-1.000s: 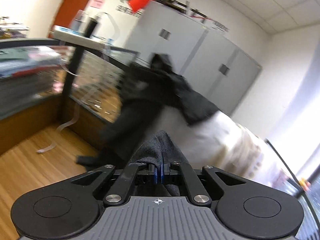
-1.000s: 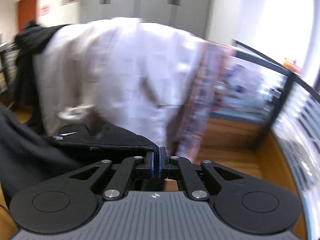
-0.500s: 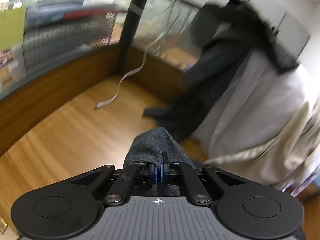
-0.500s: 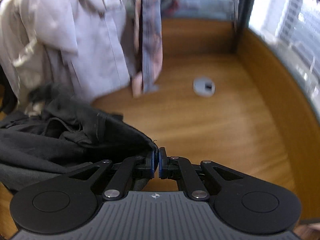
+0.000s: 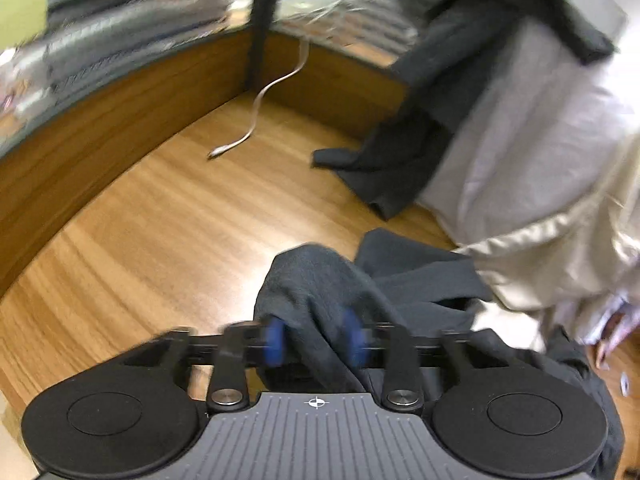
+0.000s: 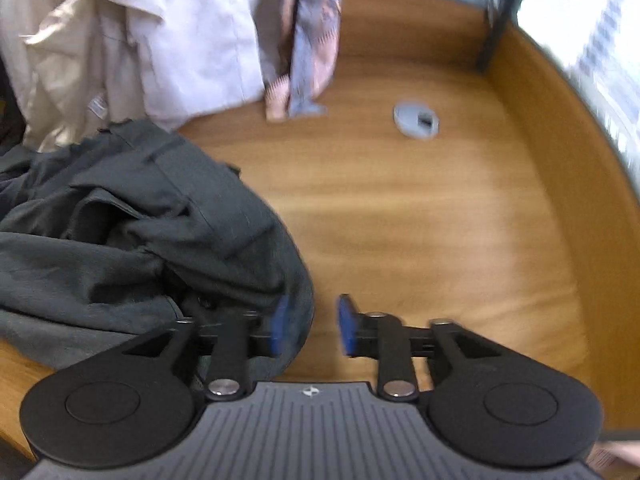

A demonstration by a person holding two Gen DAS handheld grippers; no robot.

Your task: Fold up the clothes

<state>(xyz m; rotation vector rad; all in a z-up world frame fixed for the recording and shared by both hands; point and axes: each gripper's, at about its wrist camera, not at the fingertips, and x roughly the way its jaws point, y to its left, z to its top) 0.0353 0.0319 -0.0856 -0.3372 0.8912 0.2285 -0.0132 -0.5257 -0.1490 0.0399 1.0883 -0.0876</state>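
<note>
A dark grey garment [image 6: 132,220] lies crumpled on the wooden table [image 6: 420,220] at the left of the right wrist view. My right gripper [image 6: 311,326] is open, its left pad at the garment's edge, its right pad over bare wood. In the left wrist view the same dark garment [image 5: 320,280] bunches up between the blue pads of my left gripper [image 5: 316,340], whose jaws stand open around the fabric fold.
A pile of white and cream clothes [image 5: 532,152] and a black garment [image 5: 432,112] hang at the back. A patterned cloth [image 6: 308,40] hangs near a grey round cable cover [image 6: 416,120]. Wooden partition walls [image 5: 100,112] edge the table. A loose strap [image 5: 264,104] dangles.
Both grippers have opened and let go of the dark garment, which has dropped onto the table. Both views have tilted further down toward the wood.
</note>
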